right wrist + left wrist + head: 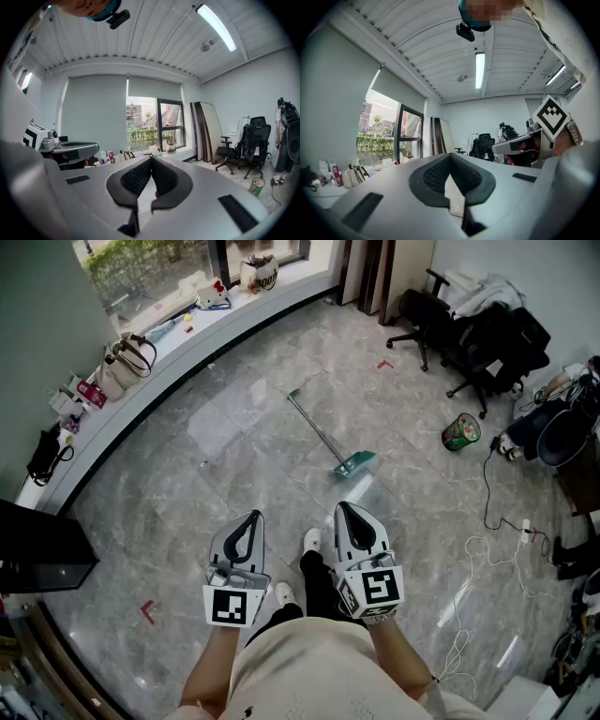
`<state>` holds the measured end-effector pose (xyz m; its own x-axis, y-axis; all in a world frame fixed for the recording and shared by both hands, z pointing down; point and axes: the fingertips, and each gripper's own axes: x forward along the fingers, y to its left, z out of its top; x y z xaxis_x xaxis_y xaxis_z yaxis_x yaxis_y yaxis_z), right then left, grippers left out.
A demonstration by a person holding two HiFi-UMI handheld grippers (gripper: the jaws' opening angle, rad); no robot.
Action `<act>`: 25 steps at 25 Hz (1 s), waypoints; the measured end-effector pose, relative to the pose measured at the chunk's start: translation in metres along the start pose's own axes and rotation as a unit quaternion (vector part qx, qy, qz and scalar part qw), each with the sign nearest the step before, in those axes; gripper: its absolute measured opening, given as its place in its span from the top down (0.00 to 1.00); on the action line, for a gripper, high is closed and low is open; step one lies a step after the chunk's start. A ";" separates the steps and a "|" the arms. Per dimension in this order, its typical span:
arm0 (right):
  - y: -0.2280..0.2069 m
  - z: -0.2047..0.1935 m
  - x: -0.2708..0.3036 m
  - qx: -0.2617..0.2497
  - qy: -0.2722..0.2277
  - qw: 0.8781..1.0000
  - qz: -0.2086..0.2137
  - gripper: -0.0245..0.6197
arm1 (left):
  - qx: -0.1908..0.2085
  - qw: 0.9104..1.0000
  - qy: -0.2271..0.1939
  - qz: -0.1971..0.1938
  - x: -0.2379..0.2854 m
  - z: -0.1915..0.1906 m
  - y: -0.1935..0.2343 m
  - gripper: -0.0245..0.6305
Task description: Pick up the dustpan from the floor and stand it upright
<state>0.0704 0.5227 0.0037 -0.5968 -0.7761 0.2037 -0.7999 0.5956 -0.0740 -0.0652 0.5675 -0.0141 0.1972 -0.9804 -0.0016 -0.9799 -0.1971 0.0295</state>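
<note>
Dustpan [322, 437] lies flat on the marble floor [234, 484], handle running up-left, pan end nearest the person's shoes [312, 540]. There is open floor all around it: the curved window ledge [178, 348] with its bags sits well off to the left, and the office chairs [469, 334] are well off to the upper right. A small bin [460, 431] stands near the pan's right side, with a cable [487, 493] beyond it. Left gripper [248, 521] and right gripper [345, 510] hover side by side at the waist, short of the pan. Both are pressed together at the tips with nothing between them.
</note>
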 end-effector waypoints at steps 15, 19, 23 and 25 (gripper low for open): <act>-0.141 0.073 0.289 -0.006 -0.001 0.999 0.045 0.94 | 0.019 0.999 -0.008 0.043 0.284 0.015 0.123 0.95; -0.157 0.070 0.354 -0.008 0.027 0.999 0.042 0.94 | 0.011 0.999 -0.002 0.048 0.335 0.004 0.160 0.95; -0.158 0.055 0.427 -0.019 0.067 0.997 0.037 0.94 | 0.010 1.000 0.015 0.021 0.390 -0.023 0.207 0.95; -0.161 0.055 0.471 -0.025 0.080 0.996 0.026 0.94 | -0.001 1.000 0.018 0.005 0.428 -0.035 0.235 0.95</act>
<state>-0.0854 0.0496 0.0576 -0.6159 -0.7042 0.3534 -0.7622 0.6460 -0.0412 -0.2101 0.1018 0.0271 0.1874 -0.9817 0.0347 -0.9820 -0.1863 0.0319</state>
